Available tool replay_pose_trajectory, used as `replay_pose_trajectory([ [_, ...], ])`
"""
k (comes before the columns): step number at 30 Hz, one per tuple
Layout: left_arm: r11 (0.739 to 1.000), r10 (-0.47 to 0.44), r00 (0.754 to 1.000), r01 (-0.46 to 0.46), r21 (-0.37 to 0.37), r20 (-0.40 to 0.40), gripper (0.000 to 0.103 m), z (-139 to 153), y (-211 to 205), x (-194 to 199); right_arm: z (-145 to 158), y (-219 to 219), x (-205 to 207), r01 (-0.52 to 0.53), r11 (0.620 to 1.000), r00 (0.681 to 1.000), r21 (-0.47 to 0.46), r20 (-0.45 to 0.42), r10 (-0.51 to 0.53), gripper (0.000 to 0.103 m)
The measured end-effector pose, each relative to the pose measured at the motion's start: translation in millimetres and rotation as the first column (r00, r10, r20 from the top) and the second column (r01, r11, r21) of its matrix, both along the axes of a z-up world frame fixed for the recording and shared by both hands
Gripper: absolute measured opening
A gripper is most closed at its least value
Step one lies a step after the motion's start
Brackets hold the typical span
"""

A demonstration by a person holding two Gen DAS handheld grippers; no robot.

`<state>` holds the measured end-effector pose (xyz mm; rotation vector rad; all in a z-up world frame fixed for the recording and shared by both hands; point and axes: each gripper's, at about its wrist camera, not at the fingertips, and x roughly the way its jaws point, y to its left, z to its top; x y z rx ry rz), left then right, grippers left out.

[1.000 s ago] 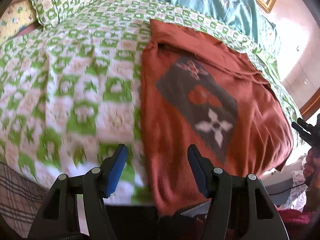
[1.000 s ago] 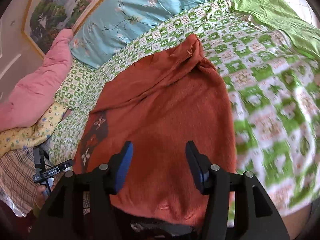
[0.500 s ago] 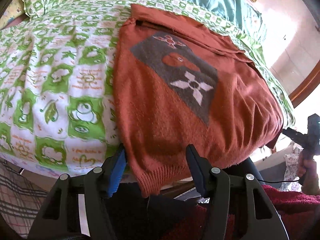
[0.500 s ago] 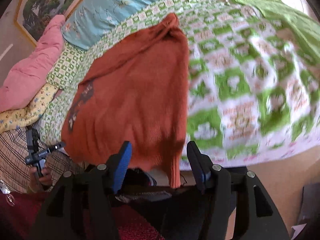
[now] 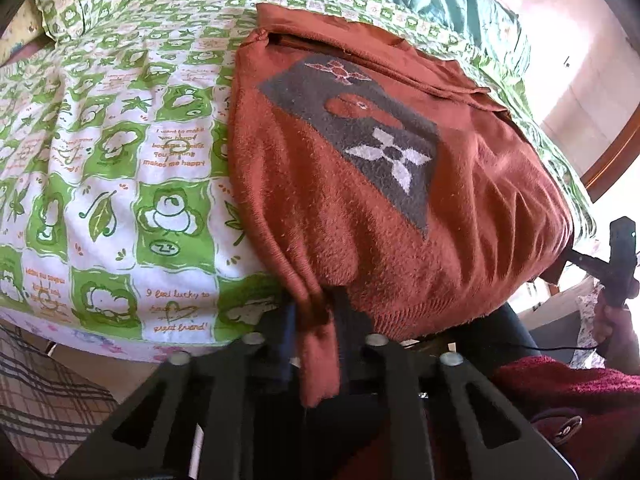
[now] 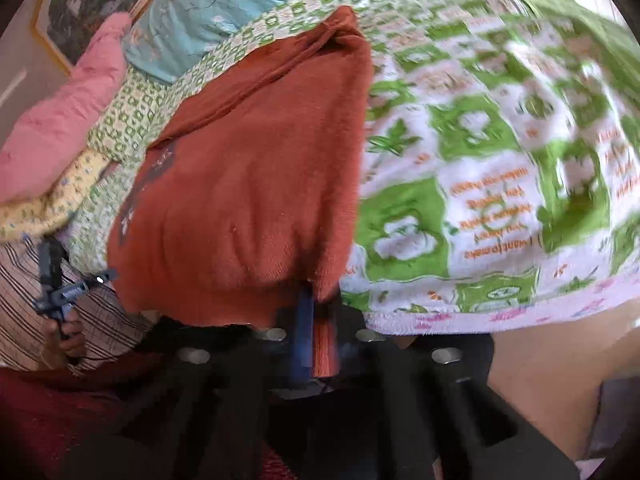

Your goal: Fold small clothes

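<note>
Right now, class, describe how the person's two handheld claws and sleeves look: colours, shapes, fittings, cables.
Both the left claw and right claw have matte black angular frames with slotted cut-outs and round silver bolt heads. Blue pads line the fingers. A thin black cable trails by the right hand. The sleeve is dark red fleece.

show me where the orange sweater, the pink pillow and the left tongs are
orange sweater (image 5: pixel 340 232): left wrist view, fuzzy front below the grey patch.
pink pillow (image 6: pixel 60 136): right wrist view, its middle.
left tongs (image 5: pixel 314 320): left wrist view, between tips clamping the hem corner.
</note>
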<state>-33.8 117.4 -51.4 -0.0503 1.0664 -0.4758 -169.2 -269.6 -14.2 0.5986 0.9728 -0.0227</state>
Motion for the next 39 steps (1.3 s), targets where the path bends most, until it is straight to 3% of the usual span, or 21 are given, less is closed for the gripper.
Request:
replay_pose_trajectory([
  [7, 0.998, 0.003, 1.000, -0.003, -0.062, -0.014, 0.008, 1, 13, -3, 24, 12, -7, -0.096, 0.995, 0.993, 0.001, 0.068, 0.095, 0.006],
  [10, 0.992, 0.003, 1.000, -0.003, -0.127, 0.001, 0.005, 10, 18, -5, 35, 9, -7, -0.100, 0.993, 0.986, 0.065, 0.141, 0.090, 0.006],
  [18, 0.955, 0.078, 0.976, -0.014, -0.298, 0.205, 0.003, 83, 33, -6, 73, -6, -7, -0.081, 0.975, 0.930, 0.205, 0.367, 0.000, 0.006],
  [21, 0.947, 0.117, 0.962, -0.034, -0.319, 0.245, 0.003, 102, 33, 4, 86, -10, 1, -0.067, 0.976, 0.911, 0.209, 0.413, -0.025, 0.006],
  [30, 0.927, 0.220, 0.922, -0.096, -0.361, 0.320, 0.003, 134, 30, 74, 118, -44, 60, -0.044, 0.981, 0.855, 0.188, 0.516, -0.061, 0.006],
  [35, 0.924, 0.258, 0.911, -0.135, -0.358, 0.322, 0.003, 139, 17, 127, 121, -63, 104, -0.033, 0.984, 0.851, 0.175, 0.521, -0.064, 0.006],
  [39, 0.940, 0.260, 0.903, -0.154, -0.305, 0.342, 0.002, 142, 0, 171, 122, -86, 152, 0.009, 0.988, 0.868, 0.156, 0.488, -0.086, 0.006],
])
